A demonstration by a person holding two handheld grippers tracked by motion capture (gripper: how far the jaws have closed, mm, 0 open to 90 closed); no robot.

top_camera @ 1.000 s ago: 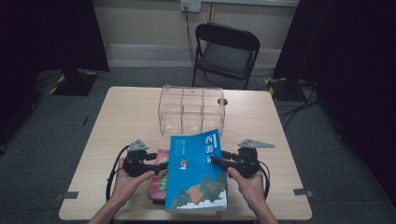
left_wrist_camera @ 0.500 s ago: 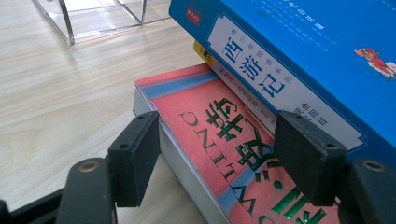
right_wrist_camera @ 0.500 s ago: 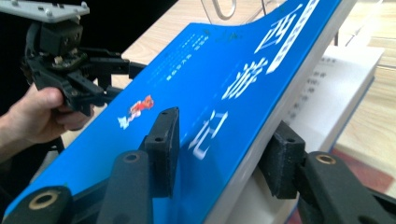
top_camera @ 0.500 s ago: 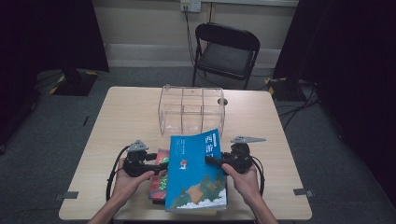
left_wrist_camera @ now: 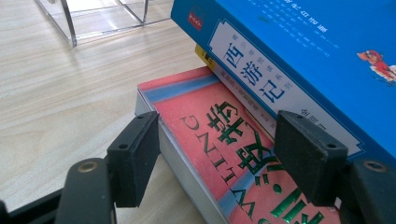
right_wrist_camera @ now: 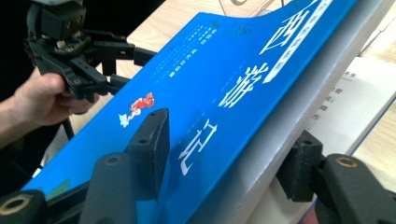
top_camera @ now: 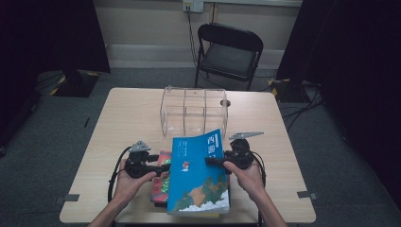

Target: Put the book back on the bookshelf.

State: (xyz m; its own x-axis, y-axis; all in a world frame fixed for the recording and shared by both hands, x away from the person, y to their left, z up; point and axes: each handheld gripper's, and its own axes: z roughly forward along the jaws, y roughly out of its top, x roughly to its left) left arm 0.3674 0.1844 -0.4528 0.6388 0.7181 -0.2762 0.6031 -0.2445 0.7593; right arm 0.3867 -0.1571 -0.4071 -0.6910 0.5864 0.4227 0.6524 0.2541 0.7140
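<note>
A thick blue book (top_camera: 198, 184) lies tilted at the table's front, resting partly on a red book (top_camera: 161, 182). My right gripper (top_camera: 209, 161) is shut on the blue book's right edge. In the right gripper view (right_wrist_camera: 229, 163) one jaw presses on the blue cover (right_wrist_camera: 224, 70) and the other sits under the page edge. My left gripper (top_camera: 165, 166) is open at the red book's left side. In the left gripper view (left_wrist_camera: 219, 163) its jaws straddle the red book (left_wrist_camera: 210, 135), with the blue book (left_wrist_camera: 299, 42) hanging over it.
A clear plastic divided box (top_camera: 194, 111) stands on the wooden table (top_camera: 127, 123) just behind the books. A white book (right_wrist_camera: 355, 98) and a yellow one (left_wrist_camera: 201, 52) lie under the blue book. A black folding chair (top_camera: 229, 52) stands beyond the table.
My right gripper has slid left onto the blue book's edge. The left gripper and the books have hardly moved.
</note>
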